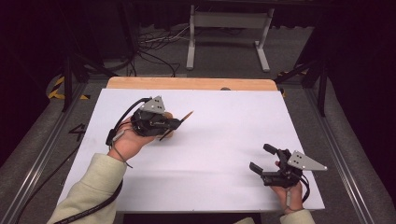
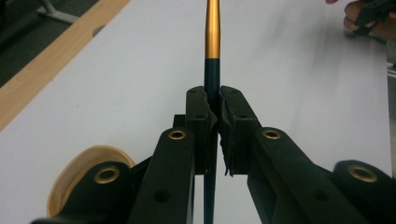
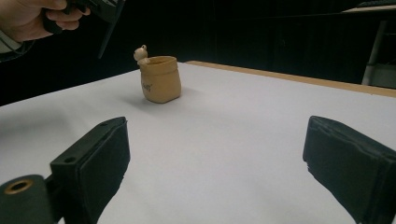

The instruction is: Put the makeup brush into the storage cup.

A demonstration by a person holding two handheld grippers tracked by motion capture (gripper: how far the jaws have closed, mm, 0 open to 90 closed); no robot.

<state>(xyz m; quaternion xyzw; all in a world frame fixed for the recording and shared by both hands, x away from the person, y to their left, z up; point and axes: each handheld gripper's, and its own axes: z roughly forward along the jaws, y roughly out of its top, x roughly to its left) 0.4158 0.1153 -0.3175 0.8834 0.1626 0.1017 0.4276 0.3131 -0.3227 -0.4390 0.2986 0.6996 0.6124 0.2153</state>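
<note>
The left gripper (image 2: 212, 116) fingers clamp a dark, gold-tipped pen (image 2: 212, 42) above the tan pot (image 3: 160, 78) on the desk (image 1: 224, 140), while the right gripper (image 3: 215, 172) fingers gape wide, empty.

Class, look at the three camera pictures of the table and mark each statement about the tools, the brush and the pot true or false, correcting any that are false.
1. The left tool is shut on the brush. True.
2. The right tool grips the pot. False: its jaws stand wide open with nothing between them, and the tan pot stands apart on the white table.
3. The pot stands upright. True.
4. The brush lies flat on the table. False: the left tool holds it above the table.
</note>
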